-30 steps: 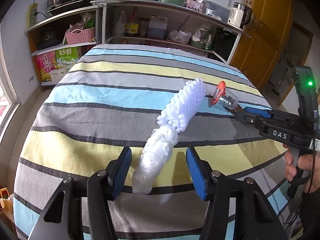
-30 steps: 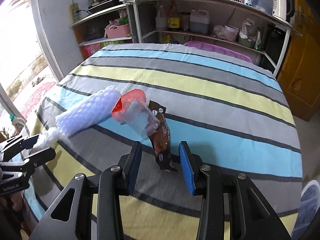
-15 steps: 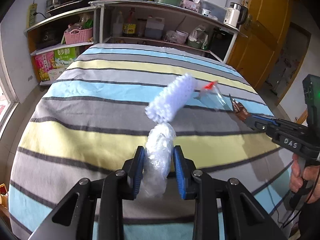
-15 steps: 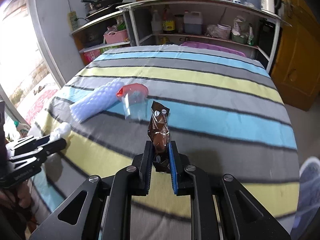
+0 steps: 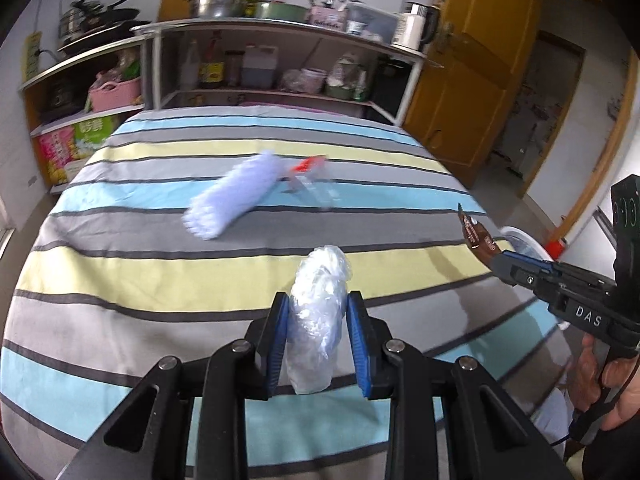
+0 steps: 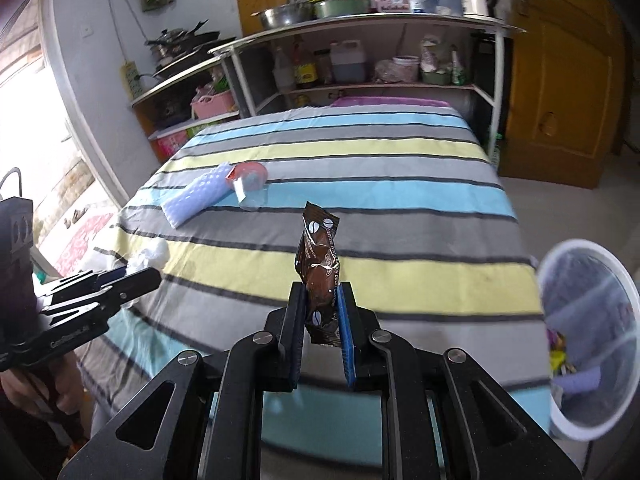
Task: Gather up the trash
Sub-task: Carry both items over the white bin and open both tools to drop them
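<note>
Your left tool (image 5: 316, 334) is clamped on a crumpled clear plastic bag (image 5: 318, 316), your right tool (image 6: 320, 330) on a brown coffee sachet (image 6: 320, 272) — both held above the striped bench (image 6: 400, 216); a white bin (image 6: 588, 336) stands right.

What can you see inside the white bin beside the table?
The white bin holds a clear liner and a few scraps, purple and yellow among them, low on its right side. Its near wall and the blur hide the bottom and whatever lies deeper.
</note>
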Demonstrator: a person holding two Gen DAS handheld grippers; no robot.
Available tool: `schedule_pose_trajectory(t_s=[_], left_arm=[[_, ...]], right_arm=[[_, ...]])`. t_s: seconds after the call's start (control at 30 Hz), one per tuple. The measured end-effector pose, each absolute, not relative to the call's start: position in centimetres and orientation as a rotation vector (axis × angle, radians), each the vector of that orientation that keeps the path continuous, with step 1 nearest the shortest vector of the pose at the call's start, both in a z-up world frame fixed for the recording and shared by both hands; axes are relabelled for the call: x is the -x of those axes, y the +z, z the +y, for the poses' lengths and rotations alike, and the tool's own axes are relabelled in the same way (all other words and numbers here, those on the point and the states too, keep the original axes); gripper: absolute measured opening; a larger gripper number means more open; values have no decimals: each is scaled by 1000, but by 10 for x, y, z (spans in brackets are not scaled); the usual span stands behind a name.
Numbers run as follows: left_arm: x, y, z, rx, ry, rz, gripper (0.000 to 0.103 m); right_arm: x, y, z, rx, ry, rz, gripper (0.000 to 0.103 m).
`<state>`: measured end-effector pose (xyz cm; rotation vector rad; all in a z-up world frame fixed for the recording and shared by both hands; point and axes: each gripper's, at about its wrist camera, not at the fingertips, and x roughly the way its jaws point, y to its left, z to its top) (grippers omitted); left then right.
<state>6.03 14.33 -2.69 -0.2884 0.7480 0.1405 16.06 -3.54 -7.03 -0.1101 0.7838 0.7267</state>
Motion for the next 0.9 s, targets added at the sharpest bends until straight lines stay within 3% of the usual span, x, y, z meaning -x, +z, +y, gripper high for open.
schedule_pose_trajectory(t_s=[0.9], left_arm=[[-149,4,-6,141,-198,731,30]], right_arm=[[-166,-61,-197,-66,430,729,17]])
